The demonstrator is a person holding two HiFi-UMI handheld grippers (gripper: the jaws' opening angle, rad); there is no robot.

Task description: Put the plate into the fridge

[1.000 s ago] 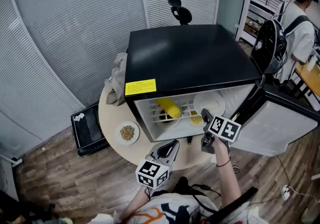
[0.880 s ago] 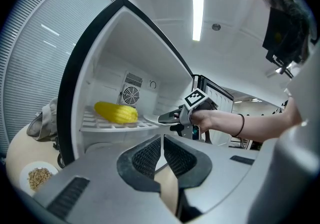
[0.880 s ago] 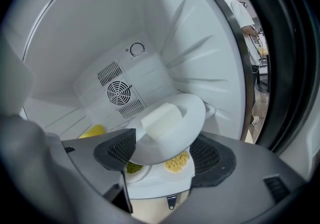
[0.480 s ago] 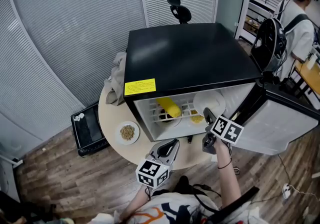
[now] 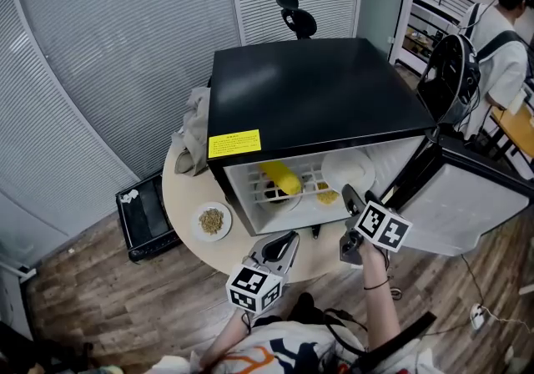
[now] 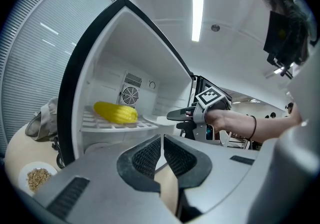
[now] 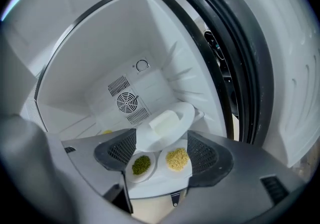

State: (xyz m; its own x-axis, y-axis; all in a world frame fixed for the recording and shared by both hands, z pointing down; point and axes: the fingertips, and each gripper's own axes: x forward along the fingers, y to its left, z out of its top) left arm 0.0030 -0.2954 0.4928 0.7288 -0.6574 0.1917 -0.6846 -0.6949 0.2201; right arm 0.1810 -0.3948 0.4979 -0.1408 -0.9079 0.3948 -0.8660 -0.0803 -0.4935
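White round plate (image 7: pixel 186 114) bearing a pale block inside boxy black-topped fridge (image 5: pixel 317 97), right gripper (image 7: pixel 162 153) ribbed pads spread, empty, left gripper (image 6: pixel 162 149) pads pressed together, empty.

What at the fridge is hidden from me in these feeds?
Right gripper view: the plate hides the shelf beneath its own rim.
Head view: the fridge top covers most of its inside; grains in the table dish are too small to identify.
Left gripper view: the right gripper blocks most of the plate.
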